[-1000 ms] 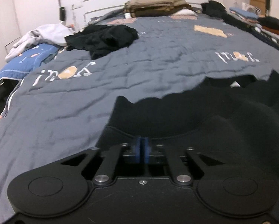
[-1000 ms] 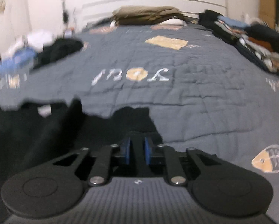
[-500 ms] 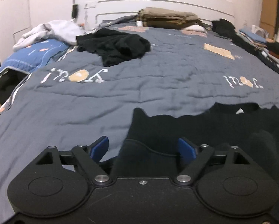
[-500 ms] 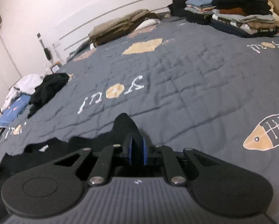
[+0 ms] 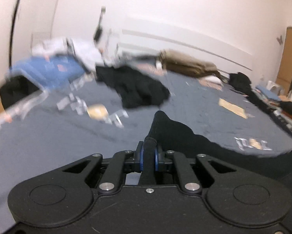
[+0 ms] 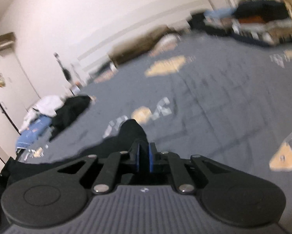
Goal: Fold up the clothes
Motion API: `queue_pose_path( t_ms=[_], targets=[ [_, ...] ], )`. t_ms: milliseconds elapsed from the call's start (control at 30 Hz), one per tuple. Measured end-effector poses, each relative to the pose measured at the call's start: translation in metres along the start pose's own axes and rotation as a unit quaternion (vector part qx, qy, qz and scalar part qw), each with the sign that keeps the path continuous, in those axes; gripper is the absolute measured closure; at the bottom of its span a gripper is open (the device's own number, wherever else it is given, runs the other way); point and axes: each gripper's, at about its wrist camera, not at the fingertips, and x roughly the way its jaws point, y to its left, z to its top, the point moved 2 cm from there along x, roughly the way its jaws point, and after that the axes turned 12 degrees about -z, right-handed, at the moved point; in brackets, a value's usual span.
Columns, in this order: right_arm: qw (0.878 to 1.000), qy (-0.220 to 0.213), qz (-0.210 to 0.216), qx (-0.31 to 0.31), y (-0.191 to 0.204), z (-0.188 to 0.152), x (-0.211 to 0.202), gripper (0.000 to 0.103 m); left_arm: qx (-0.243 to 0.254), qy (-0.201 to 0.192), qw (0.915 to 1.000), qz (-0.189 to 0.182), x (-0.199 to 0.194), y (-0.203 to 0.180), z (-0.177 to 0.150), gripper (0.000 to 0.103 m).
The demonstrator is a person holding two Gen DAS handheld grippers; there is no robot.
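A bed (image 5: 48,140) with a grey quilt fills a white-walled room, its white headboard (image 5: 165,39) at the far end. Both views are blurred.

The black garment (image 5: 177,134) lies at the near edge of the bed, with two parts lifted. The left gripper (image 5: 148,156) has its jaws narrow, pinching a fold of the garment between blue pads (image 5: 139,157); the cloth rises in a peak just beyond the jaws. In the right wrist view the right gripper (image 6: 144,157) has its jaws nearly closed on another fold of the same garment (image 6: 132,132), which also peaks just past the pads and trails off toward the left near edge.

Toward the left edge of the bed, a loose black heap (image 5: 138,87) lies on the quilt, beside a blue cloth (image 5: 52,70) and a white cloth (image 5: 83,52) at the far left corner. At the head of the bed, against the headboard, sits a tan stack (image 5: 187,64). Along the right edge runs a row of folded clothes (image 6: 263,19), dark, blue and rust, too blurred to tell apart piece by piece. The quilt carries pale lettering and tan patches (image 6: 165,66).
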Motion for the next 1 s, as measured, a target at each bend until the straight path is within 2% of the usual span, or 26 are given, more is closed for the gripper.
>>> queue_pose_path(
  t_ms=[67, 100, 300, 433, 500, 533, 567, 667, 700, 767, 900, 933, 1000],
  targets=[
    [0.999, -0.035, -0.006, -0.017, 0.01, 0.006, -0.005, 0.096, 0.005, 0.0, 1.0, 0.006, 0.01, -0.003, 0.002, 0.093],
    [0.999, -0.037, -0.012, -0.024, 0.011, 0.006, -0.002, 0.096, 0.004, 0.007, 0.9999, 0.008, 0.016, -0.003, 0.001, 0.093],
    [0.997, 0.022, -0.055, -0.055, -0.003, -0.009, 0.044, 0.096, -0.001, 0.087, 0.9958, 0.029, 0.059, 0.001, -0.03, 0.093],
    [0.995, 0.048, -0.063, -0.062, -0.005, -0.018, 0.061, 0.096, -0.017, 0.095, 0.9949, 0.031, 0.06, 0.01, -0.035, 0.09],
    [0.994, 0.055, -0.06, -0.071, 0.0, -0.018, 0.062, 0.095, -0.024, 0.098, 0.9942, 0.035, 0.056, 0.01, -0.032, 0.083],
    [0.994, 0.058, -0.059, -0.073, 0.001, -0.016, 0.06, 0.094, -0.03, 0.101, 0.9936, 0.039, 0.054, 0.01, -0.03, 0.07],
    [0.994, 0.061, -0.058, -0.072, 0.002, -0.013, 0.057, 0.093, -0.038, 0.099, 0.9935, 0.042, 0.05, 0.009, -0.028, 0.066],
    [0.996, 0.058, -0.052, -0.052, 0.002, -0.001, 0.035, 0.091, -0.046, 0.065, 0.9964, 0.029, 0.024, -0.001, -0.015, 0.058],
    [0.997, 0.056, -0.047, -0.037, 0.001, 0.005, 0.025, 0.089, -0.049, 0.055, 0.997, 0.024, 0.015, -0.006, -0.009, 0.05],
    [0.998, 0.05, -0.034, -0.009, -0.001, 0.017, 0.003, 0.085, -0.058, 0.03, 0.9978, 0.003, -0.004, -0.017, 0.001, 0.046],
    [0.999, 0.03, -0.02, 0.015, -0.004, 0.028, -0.049, 0.063, -0.061, 0.008, 0.9972, -0.043, -0.04, -0.052, 0.007, 0.037],
    [0.999, 0.024, -0.019, 0.02, -0.006, 0.029, -0.062, 0.061, -0.061, 0.006, 0.9967, -0.054, -0.048, -0.062, 0.005, 0.03],
    [0.999, 0.028, -0.022, 0.032, -0.013, 0.02, -0.083, 0.057, -0.063, 0.009, 0.9954, -0.071, -0.064, -0.083, -0.006, 0.024]
  ],
)
